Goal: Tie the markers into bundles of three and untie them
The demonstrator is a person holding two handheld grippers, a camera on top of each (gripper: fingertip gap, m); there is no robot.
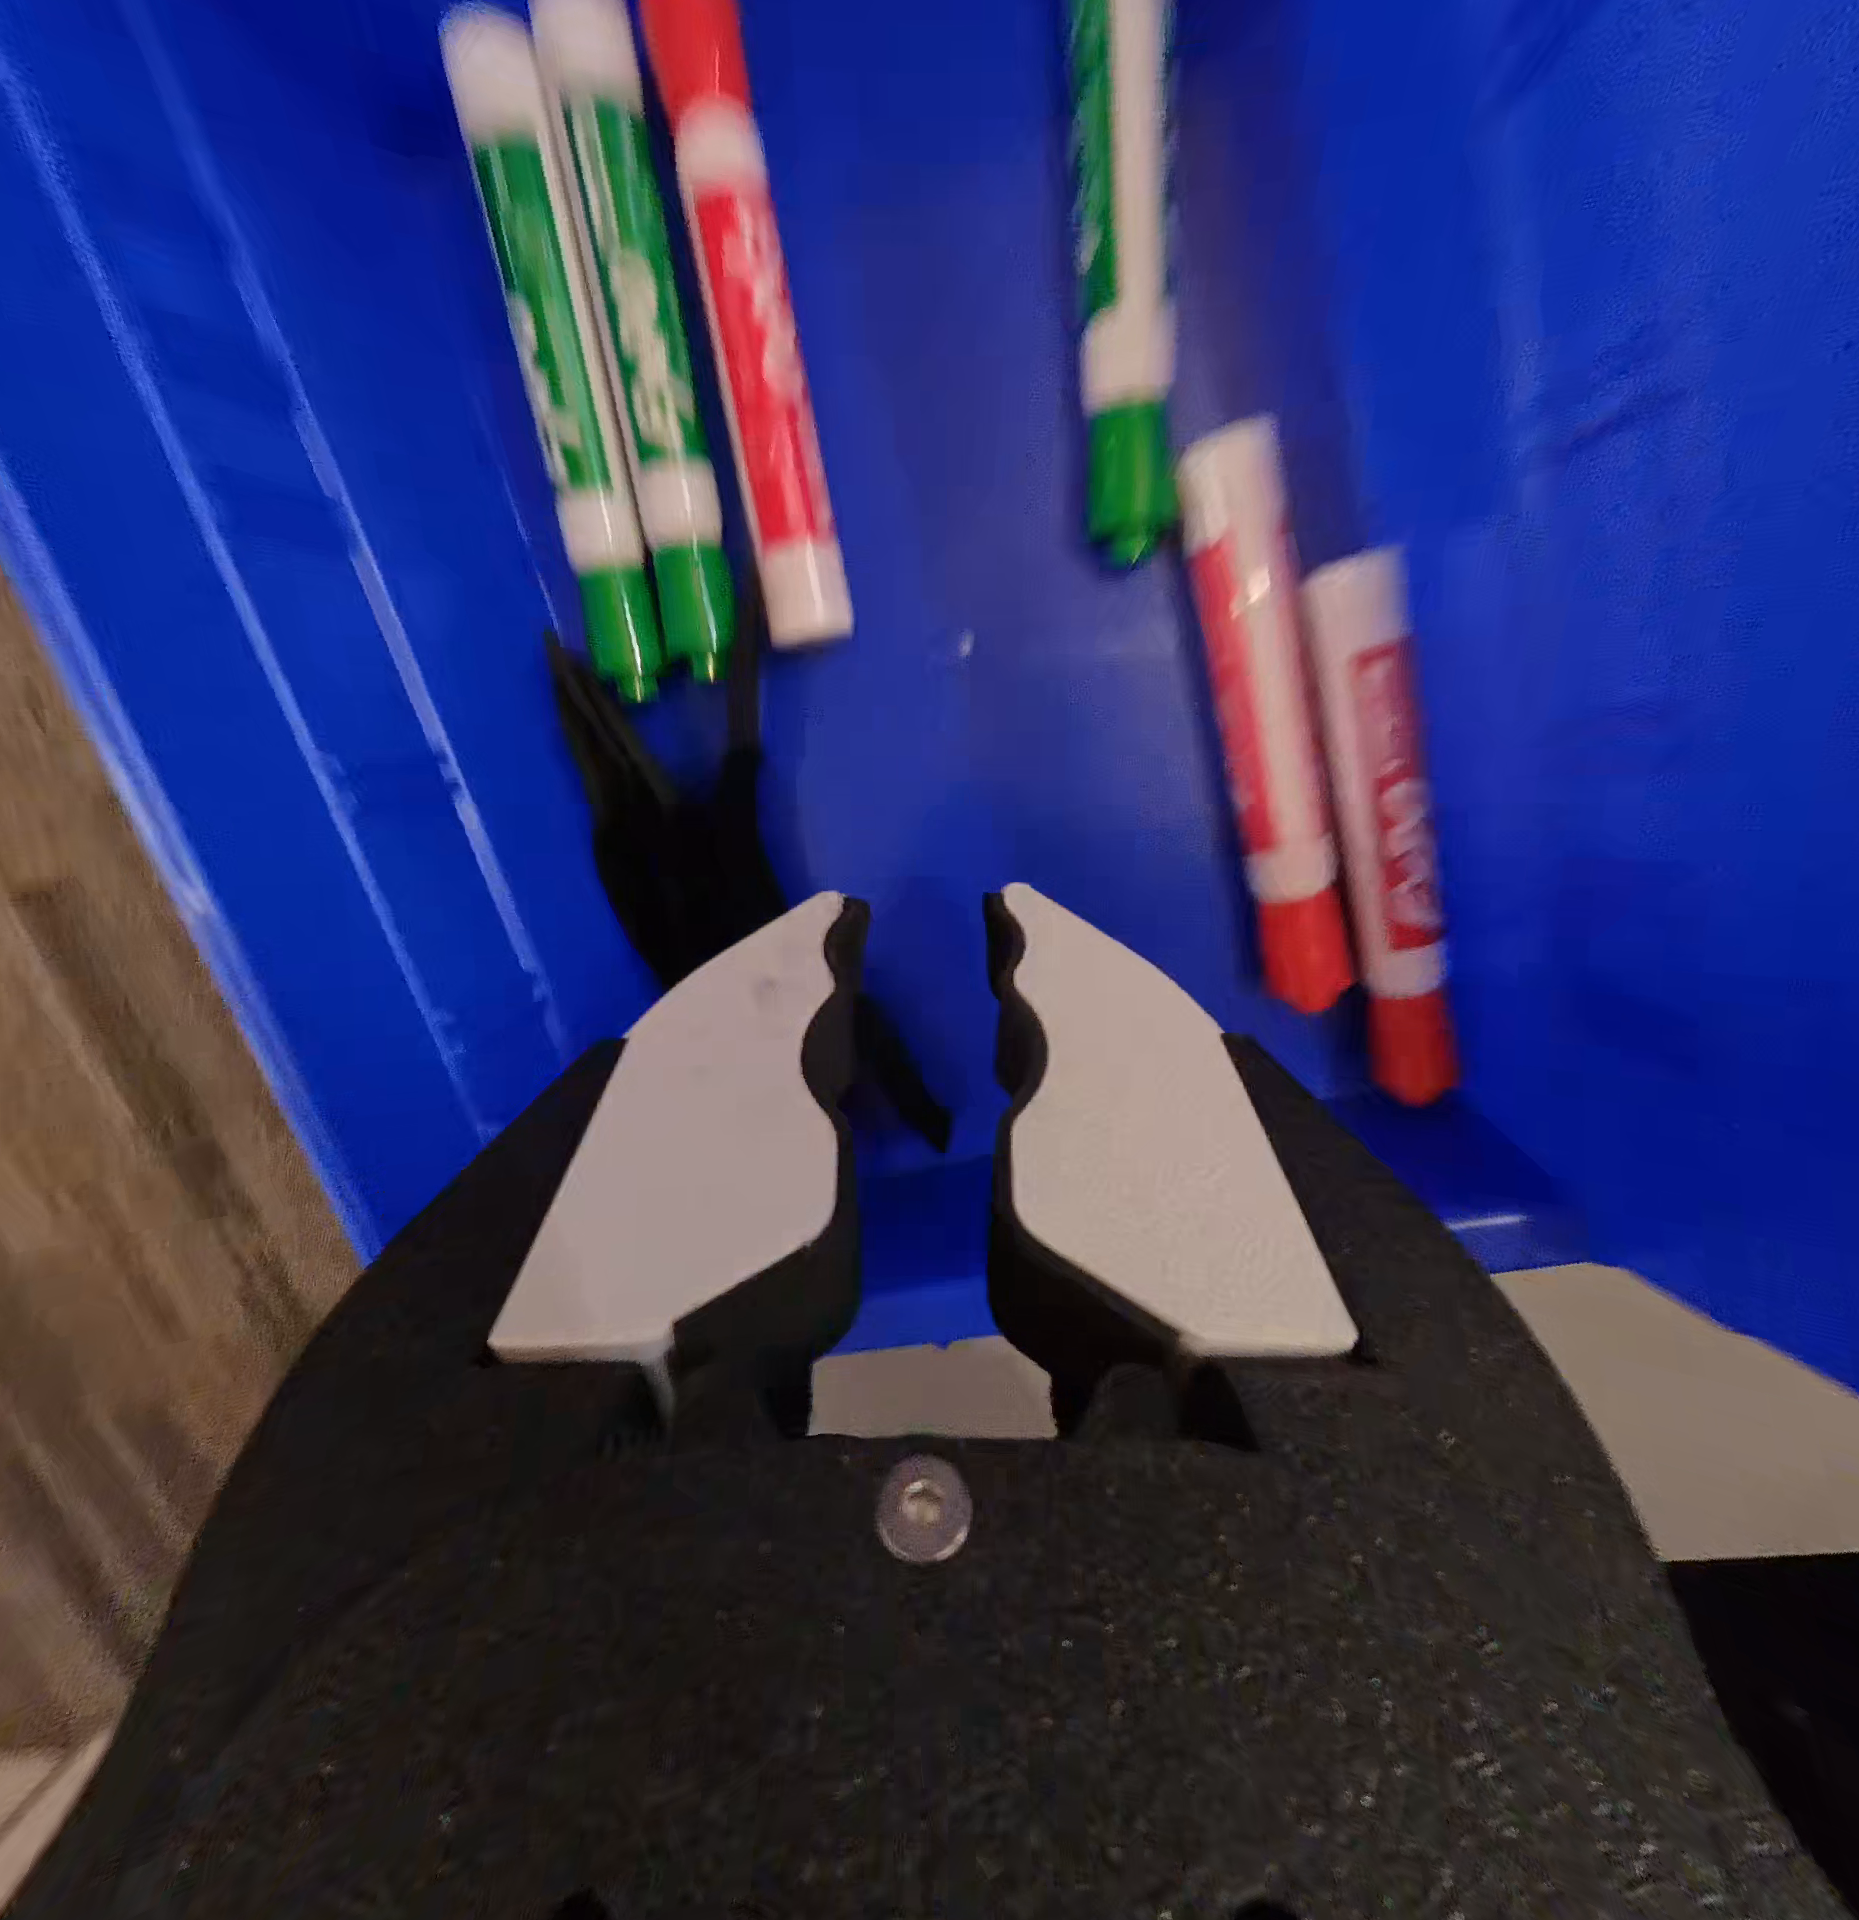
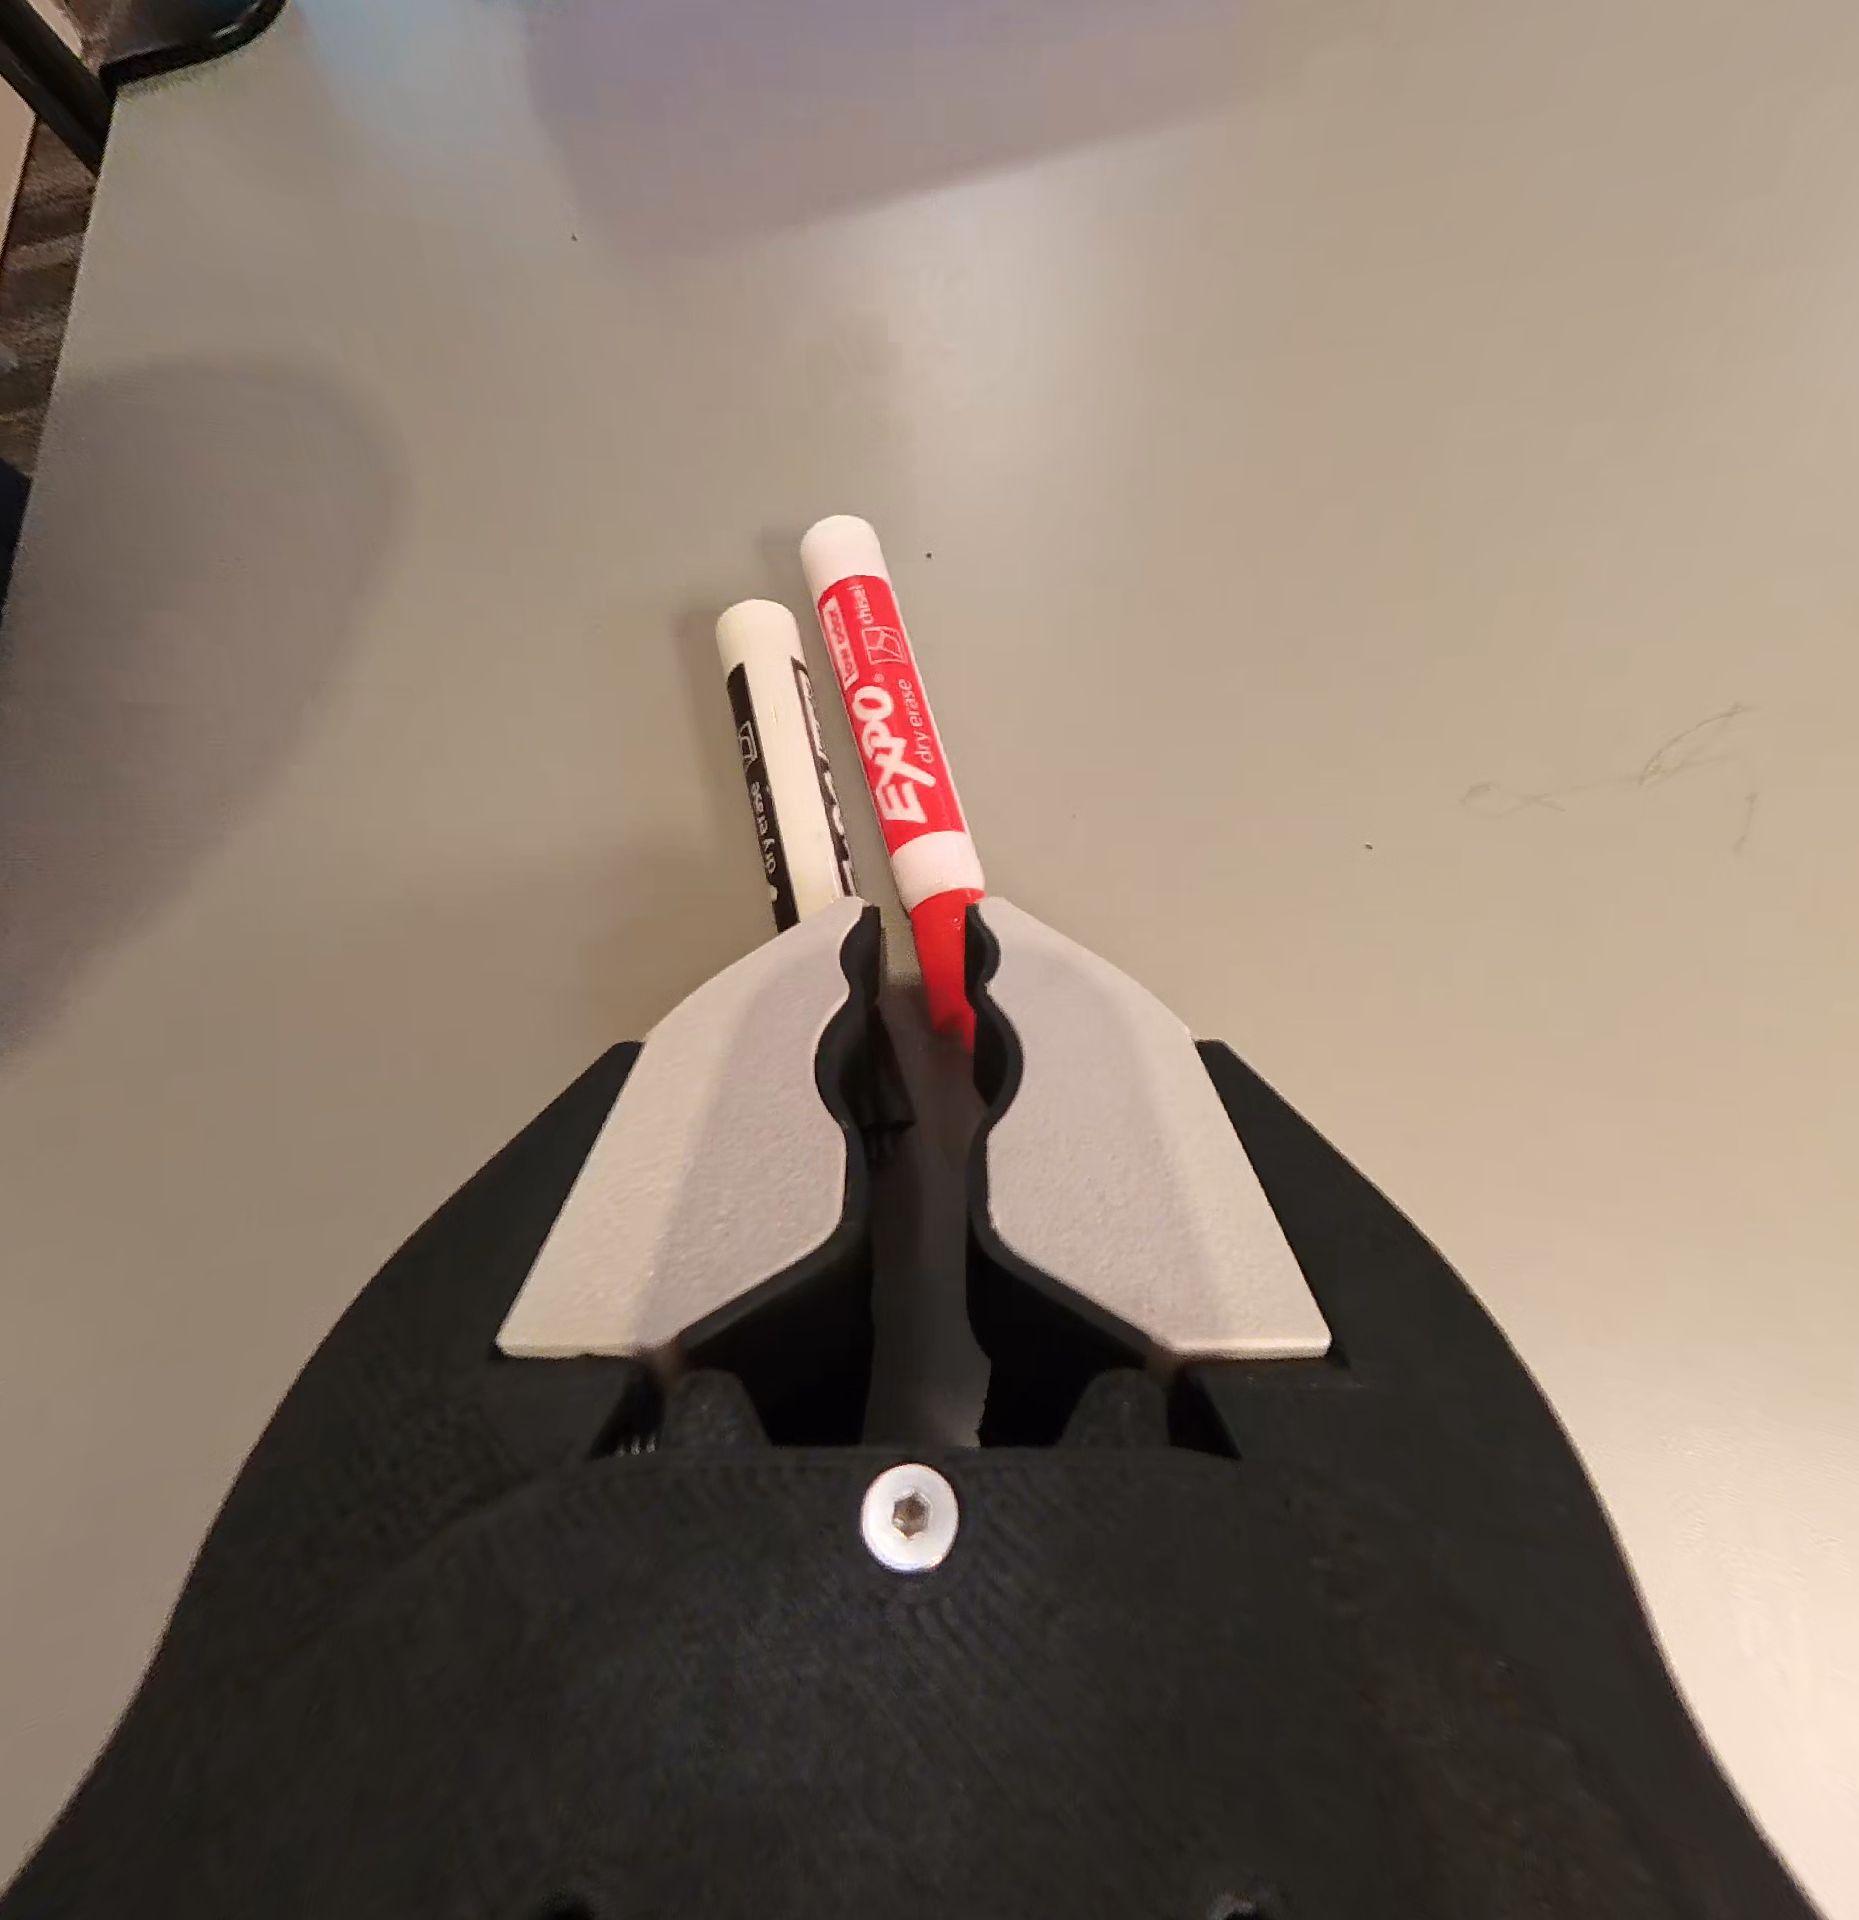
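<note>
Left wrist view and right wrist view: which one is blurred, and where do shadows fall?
Left wrist view: motion blur smears the markers and blue bin. Right wrist view: sharp; red marker crisp, soft shadows on the table at left.

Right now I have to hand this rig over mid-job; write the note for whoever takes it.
Left hand-held gripper: open, empty, over the near end of the blue bin.
Right hand-held gripper: nearly closed above the table; the red marker has its cap between the fingers, the black marker lies just left. Whether it truly grips the cap, I cannot tell.
In the bin: two green markers and a red one side by side, black ties at their caps, one more green, two more red.
Done: no tied bundle visible.
Left: bundling in threes, then untying.
</note>
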